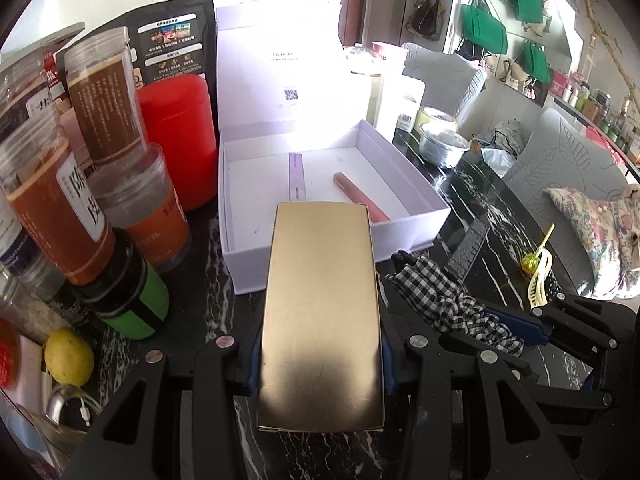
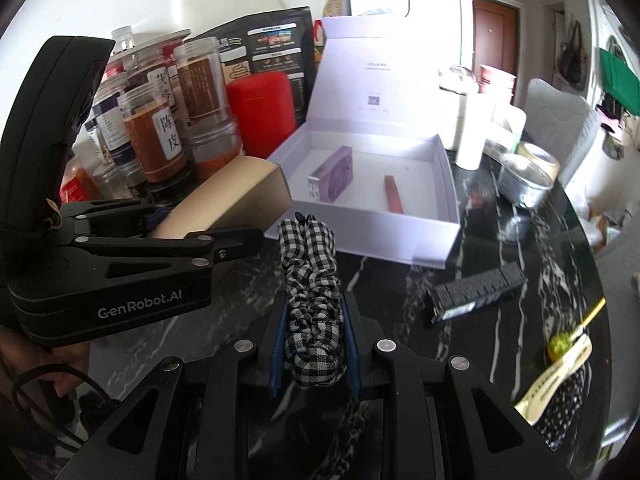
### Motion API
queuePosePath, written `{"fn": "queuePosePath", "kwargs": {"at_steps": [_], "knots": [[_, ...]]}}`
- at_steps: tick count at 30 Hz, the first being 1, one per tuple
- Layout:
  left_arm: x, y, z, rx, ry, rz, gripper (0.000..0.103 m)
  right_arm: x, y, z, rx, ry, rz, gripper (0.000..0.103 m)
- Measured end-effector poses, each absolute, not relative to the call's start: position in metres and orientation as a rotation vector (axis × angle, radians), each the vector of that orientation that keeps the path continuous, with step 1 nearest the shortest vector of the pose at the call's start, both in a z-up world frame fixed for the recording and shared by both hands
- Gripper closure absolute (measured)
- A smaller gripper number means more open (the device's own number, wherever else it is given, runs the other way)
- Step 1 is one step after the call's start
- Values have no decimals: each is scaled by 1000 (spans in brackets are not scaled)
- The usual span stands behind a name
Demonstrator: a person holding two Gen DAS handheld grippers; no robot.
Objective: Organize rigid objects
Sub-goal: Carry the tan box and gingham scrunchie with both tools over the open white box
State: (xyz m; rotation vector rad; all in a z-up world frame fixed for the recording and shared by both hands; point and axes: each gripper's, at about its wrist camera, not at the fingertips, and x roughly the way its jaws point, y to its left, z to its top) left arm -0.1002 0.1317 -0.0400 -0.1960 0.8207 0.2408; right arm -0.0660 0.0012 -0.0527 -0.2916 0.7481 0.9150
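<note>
My left gripper (image 1: 320, 364) is shut on a flat gold box (image 1: 322, 312), held just in front of the open white box (image 1: 420, 216); the gold box also shows in the right wrist view (image 2: 240, 196). My right gripper (image 2: 314, 356) is shut on a black-and-white checked fabric item (image 2: 312, 292), to the right of the left gripper (image 2: 168, 240). The checked item also shows in the left wrist view (image 1: 444, 296). Inside the white box (image 2: 400, 236) lie a purple box (image 2: 334, 178) and a reddish-brown stick (image 2: 392, 194), which also shows in the left wrist view (image 1: 360, 196).
Jars (image 1: 52, 200), a red canister (image 1: 180, 136) and a green-banded jar (image 1: 128, 300) crowd the left. A lemon (image 1: 68, 356) lies front left. A black bar (image 2: 476, 292), a cream hair clip (image 2: 556, 380), a lollipop (image 2: 560, 342) and a metal bowl (image 2: 524, 184) lie on the black marble table (image 2: 500, 360).
</note>
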Motion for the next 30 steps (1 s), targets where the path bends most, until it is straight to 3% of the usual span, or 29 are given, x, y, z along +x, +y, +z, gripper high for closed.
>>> {"fn": "queuePosePath", "kwargs": {"at_steps": [30], "knots": [[-21,165,-5,-196,756,260,60,-3,45,-21,-319,687,903,79]]}}
